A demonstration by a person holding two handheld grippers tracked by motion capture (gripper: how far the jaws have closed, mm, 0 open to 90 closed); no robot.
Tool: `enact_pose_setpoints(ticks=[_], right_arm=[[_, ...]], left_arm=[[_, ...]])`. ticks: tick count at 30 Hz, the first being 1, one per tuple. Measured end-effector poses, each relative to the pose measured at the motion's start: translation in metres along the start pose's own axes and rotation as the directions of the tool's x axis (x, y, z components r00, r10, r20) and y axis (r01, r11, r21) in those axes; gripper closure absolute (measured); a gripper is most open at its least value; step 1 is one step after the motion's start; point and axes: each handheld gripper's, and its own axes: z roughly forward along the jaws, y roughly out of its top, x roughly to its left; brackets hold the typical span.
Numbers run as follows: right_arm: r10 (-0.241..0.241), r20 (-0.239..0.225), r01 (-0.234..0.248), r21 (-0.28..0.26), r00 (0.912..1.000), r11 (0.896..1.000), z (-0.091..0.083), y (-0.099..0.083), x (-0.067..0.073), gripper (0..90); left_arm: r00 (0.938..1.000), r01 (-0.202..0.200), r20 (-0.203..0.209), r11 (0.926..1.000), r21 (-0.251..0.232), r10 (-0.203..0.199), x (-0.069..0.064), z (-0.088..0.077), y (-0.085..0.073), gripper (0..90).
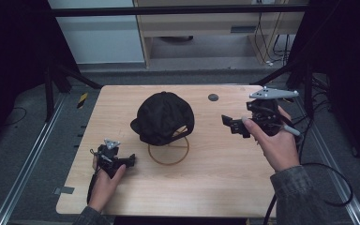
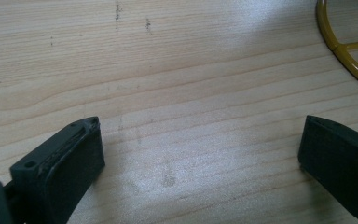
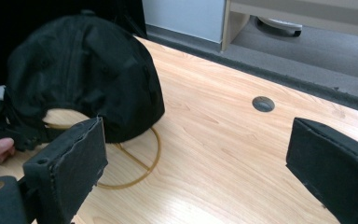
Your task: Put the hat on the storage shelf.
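A black cap (image 1: 163, 116) sits on a yellow wire stand whose round base ring (image 1: 168, 152) lies on the wooden table (image 1: 215, 183). My left gripper (image 1: 130, 161) rests low on the table to the left of the ring, pointing right. In the left gripper view the left gripper (image 2: 200, 144) is open over bare wood, with the ring (image 2: 349, 65) at the upper right. My right gripper (image 1: 232, 125) is held above the table to the right of the cap, pointing left at it. Seen from the right gripper view, the right gripper (image 3: 196, 154) stands open and holds nothing, with the cap (image 3: 84, 70) ahead to the left.
A small round grey hole plug (image 1: 213, 97) sits in the table behind the right gripper, also seen as the plug (image 3: 263, 103). Metal rails run along both sides of the table. A pale cabinet stands beyond the far edge.
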Motion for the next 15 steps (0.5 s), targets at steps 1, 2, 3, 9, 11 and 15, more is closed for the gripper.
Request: enact_pose_setpoints(ticks=[1,2,3,9,11,15], right_arm=[[0.002,0.003,-0.002,0.004,1.0,1.0,0.0,-0.002,-0.001,5.1],[0.003,0.006,-0.003,0.005,1.0,1.0,0.0,-0.005,-0.002,5.2],[0.005,0.009,-0.005,0.008,0.9999,1.0,-0.001,-0.007,-0.003,5.4],[0.02,0.024,-0.02,0.019,0.9995,1.0,0.003,-0.024,-0.007,8.1],[0.021,0.033,-0.022,0.028,0.9992,0.999,0.005,-0.031,-0.007,9.0],[0.026,0.033,-0.027,0.052,0.9991,0.998,0.013,-0.044,-0.008,9.4]], left_arm=[[1.0,0.0,0.0,1.0,0.0,0.0,0.0,0.0,0.0,0.0],[1.0,0.0,0.0,1.0,0.0,0.0,0.0,0.0,0.0,0.0],[1.0,0.0,0.0,1.0,0.0,0.0,0.0,0.0,0.0,0.0],[1.0,-0.003,0.0,1.0,0.003,0.003,0.0,0.0,0.0,0.0],[1.0,-0.003,0.0,1.0,0.003,0.003,0.0,0.0,0.0,0.0],[1.0,-0.003,0.0,1.0,0.002,0.003,0.0,0.0,0.0,0.0]])
